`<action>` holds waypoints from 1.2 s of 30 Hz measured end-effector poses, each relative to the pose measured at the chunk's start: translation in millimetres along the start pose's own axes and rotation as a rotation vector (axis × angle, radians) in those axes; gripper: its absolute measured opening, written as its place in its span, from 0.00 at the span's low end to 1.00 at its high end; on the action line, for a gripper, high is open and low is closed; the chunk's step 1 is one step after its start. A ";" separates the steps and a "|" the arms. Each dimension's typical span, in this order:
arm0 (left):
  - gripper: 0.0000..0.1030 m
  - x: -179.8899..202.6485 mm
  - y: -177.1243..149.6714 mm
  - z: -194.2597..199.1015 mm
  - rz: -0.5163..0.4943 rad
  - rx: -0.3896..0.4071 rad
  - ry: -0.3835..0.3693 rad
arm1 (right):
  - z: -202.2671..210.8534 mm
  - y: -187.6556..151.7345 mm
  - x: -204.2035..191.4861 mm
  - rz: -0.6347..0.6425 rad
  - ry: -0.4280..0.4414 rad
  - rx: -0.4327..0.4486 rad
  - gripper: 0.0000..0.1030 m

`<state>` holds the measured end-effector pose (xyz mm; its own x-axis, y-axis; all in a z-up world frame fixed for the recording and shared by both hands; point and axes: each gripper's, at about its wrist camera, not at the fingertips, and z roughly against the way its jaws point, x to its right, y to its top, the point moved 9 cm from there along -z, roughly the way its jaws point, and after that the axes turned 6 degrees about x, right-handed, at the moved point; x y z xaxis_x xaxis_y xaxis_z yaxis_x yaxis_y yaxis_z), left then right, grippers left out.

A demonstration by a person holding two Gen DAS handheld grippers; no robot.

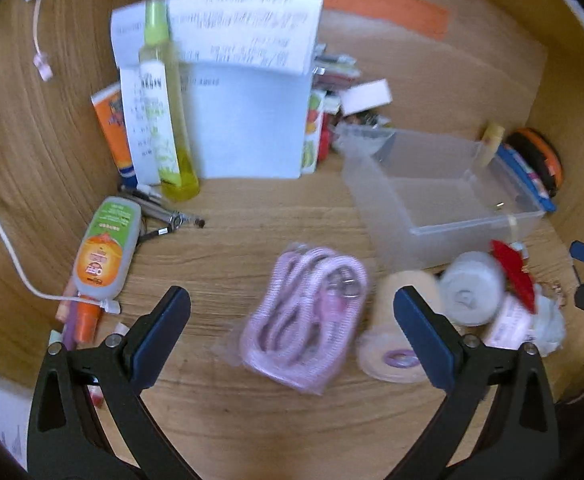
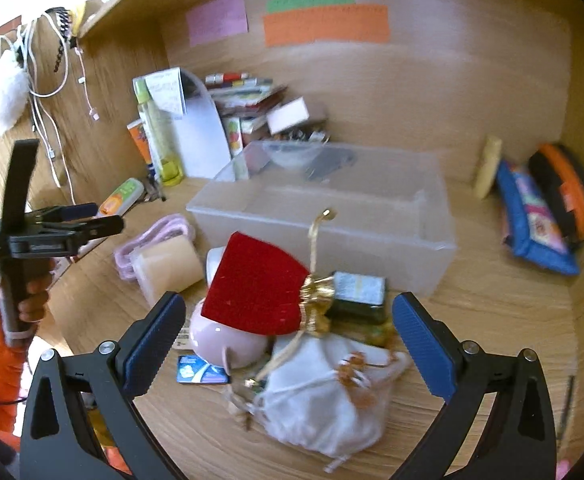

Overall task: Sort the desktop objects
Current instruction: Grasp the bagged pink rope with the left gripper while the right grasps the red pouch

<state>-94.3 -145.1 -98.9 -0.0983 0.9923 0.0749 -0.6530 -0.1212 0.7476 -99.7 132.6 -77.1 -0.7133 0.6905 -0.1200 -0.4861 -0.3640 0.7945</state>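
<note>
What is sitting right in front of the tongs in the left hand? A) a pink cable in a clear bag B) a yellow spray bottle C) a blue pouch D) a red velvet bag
A: the pink cable in a clear bag lies on the desk just ahead of the open left tongs, untouched.

Storage bin (image 2: 392, 216) sits mid-desk (image 2: 492, 320); coiled cable (image 1: 308, 316) lies before its left end; pouches (image 2: 320, 404) before it; spray bottle (image 1: 164, 120) stands behind-left.
</note>
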 end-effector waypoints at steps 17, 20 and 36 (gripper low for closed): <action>1.00 9.1 -27.3 -48.8 -0.067 -0.154 -0.071 | -71.1 -17.3 1.6 -0.125 0.076 -0.244 0.99; 1.00 15.3 -29.2 -56.1 -0.097 -0.172 -0.068 | -76.4 -19.6 6.6 -0.141 0.083 -0.266 0.99; 1.00 1.9 -26.8 -77.3 -0.064 -0.196 -0.089 | -80.7 -19.5 -3.5 -0.127 0.140 -0.294 0.71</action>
<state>-135.0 -141.8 -169.8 0.0092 0.9954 0.0955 -0.7899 -0.0514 0.6111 -128.4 86.9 -140.2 -0.6902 0.6566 -0.3041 -0.6856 -0.4591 0.5649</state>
